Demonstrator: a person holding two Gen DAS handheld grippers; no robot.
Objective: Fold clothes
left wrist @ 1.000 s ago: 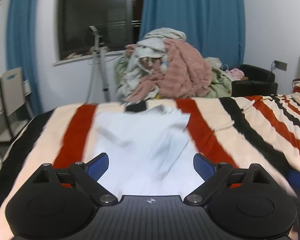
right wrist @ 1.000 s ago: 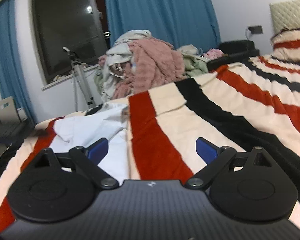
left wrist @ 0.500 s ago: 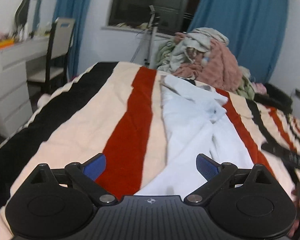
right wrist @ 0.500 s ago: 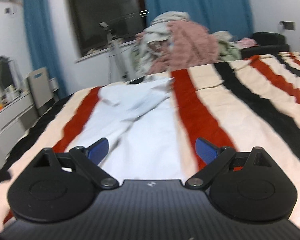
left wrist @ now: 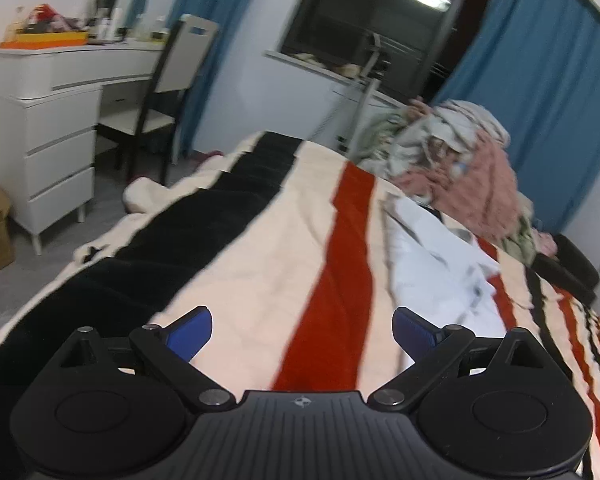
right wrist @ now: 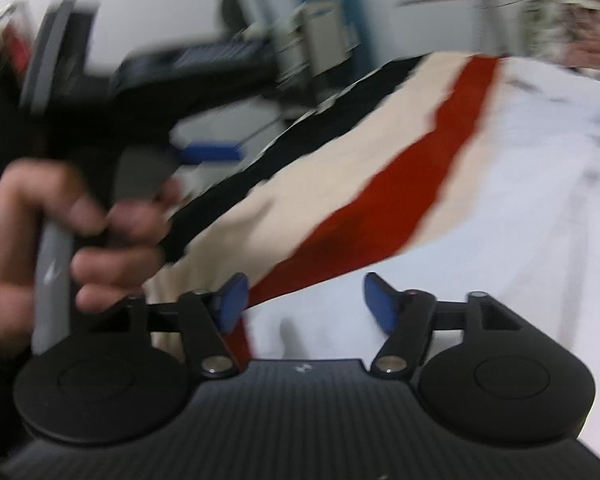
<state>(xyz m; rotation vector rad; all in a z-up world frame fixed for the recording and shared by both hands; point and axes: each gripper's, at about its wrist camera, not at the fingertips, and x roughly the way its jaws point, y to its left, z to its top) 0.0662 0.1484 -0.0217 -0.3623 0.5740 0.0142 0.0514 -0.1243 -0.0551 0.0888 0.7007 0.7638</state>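
A striped blanket (left wrist: pixel 260 264) in cream, red and black is covering the bed and filling most of both views. In the right wrist view it is smearing with motion blur, so the far edge of the bed and the furniture behind it are hard to make out. Beyond the bed's far corner a heap of clothes (left wrist: pixel 460 160), pink, white and pale green, is piling up against the blue curtain (left wrist: pixel 540 100); its right side is running out of sharp focus. A white dresser (left wrist: pixel 48 136) and a chair (left wrist: pixel 168 92) are standing at the left wall.

The white shirt (left wrist: pixel 432 264) is lying spread on the blanket, along the right of the red stripe, rumpled at its upper end, its lower part being cut off behind the gripper body. In the right wrist view it is showing as a broad pale sheet (right wrist: pixel 480 220), its details washed out by blur.

The left gripper (left wrist: pixel 302 330) is hovering over the bare blanket, jaws standing wide with nothing between them. The right gripper (right wrist: pixel 304 304) is standing over the shirt's near edge; its jaws have just been closing, are standing partly apart, and the pads are pressing on nothing. A hand (right wrist: pixel 60 240) is gripping the other gripper's handle at the left of that view.
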